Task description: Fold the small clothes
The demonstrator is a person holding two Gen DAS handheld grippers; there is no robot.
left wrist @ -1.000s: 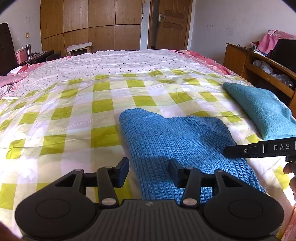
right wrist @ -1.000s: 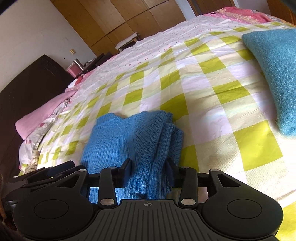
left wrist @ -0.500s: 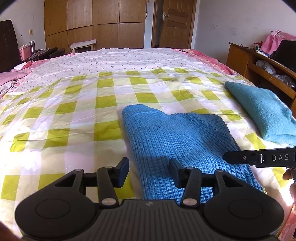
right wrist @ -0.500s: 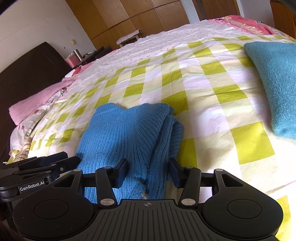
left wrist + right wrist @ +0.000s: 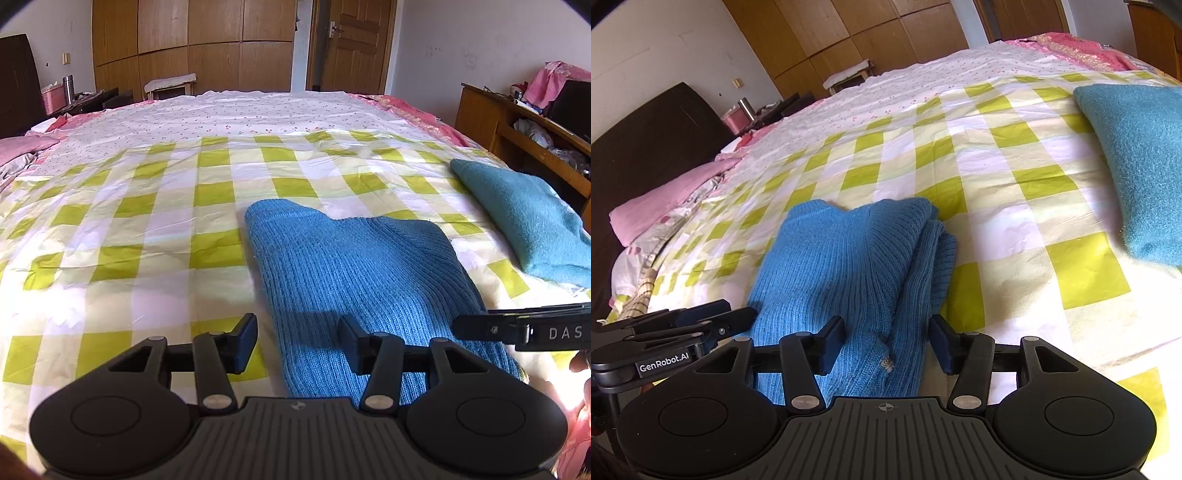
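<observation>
A blue ribbed knit sweater (image 5: 354, 266) lies folded lengthwise on the yellow-checked bedsheet (image 5: 147, 229). In the right wrist view the sweater (image 5: 849, 266) shows its sleeves folded in along the right side. My left gripper (image 5: 297, 341) is open and empty, hovering above the sweater's near left edge. My right gripper (image 5: 886, 341) is open and empty above the sweater's near end. The right gripper's finger shows at the right of the left wrist view (image 5: 517, 326); the left gripper shows at the left of the right wrist view (image 5: 676, 332).
A folded teal fuzzy garment (image 5: 524, 218) lies on the bed to the right, also in the right wrist view (image 5: 1137, 162). A wooden shelf unit (image 5: 517, 125) stands beyond the bed's right edge. Pink bedding (image 5: 661, 206) lies at the left near the dark headboard.
Both grippers have lifted and drawn back slightly from the sweater, staying open. The sweater has not moved.
</observation>
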